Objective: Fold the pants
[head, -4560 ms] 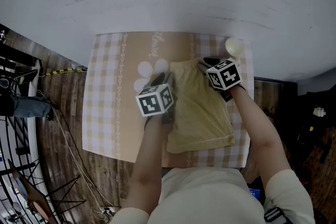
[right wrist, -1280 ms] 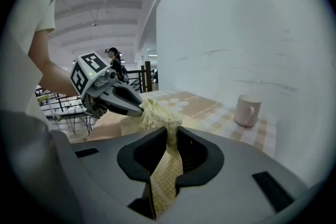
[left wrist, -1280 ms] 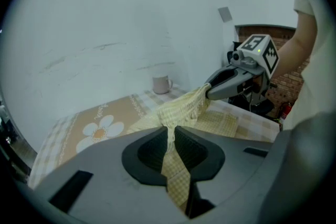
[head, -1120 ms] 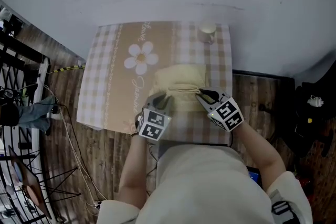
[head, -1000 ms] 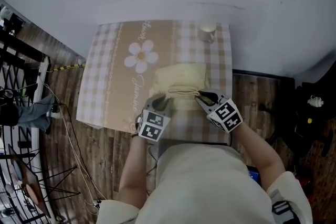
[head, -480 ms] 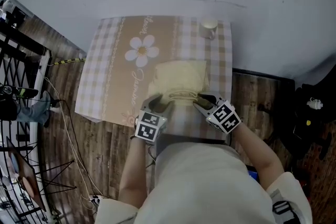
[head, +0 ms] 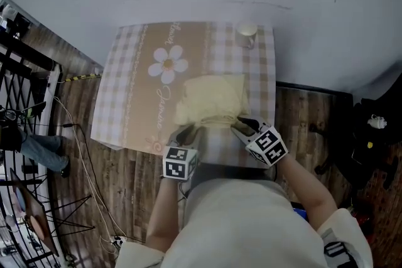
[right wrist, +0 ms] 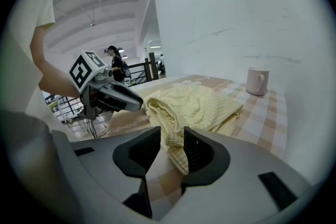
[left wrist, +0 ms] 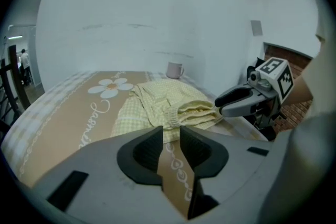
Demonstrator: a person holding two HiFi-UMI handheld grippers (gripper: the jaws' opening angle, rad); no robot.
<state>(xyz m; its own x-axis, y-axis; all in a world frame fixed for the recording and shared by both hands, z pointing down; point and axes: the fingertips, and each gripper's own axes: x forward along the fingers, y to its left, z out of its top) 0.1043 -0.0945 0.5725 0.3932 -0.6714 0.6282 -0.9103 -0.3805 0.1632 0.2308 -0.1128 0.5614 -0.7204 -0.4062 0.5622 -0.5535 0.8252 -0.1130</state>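
Checked tablecloth (head: pixel 125 72), mid-frame: pants (head: pixel 210 97) look folded. Left gripper (head: pixel 188 130) jaws just narrowed, right gripper (head: pixel 240 125) jaws just widened. Both apart, nothing between. Retreat level, don't snag the near edge.

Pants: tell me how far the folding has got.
Done: the pants lie folded into a compact bundle on the tablecloth. In hand: nothing; the left claw, jaws just closing partway, and the right claw, jaws just opening, sit open at the near edge, gripping no cloth. Remaining: probably only neatening the loose, uneven edges.
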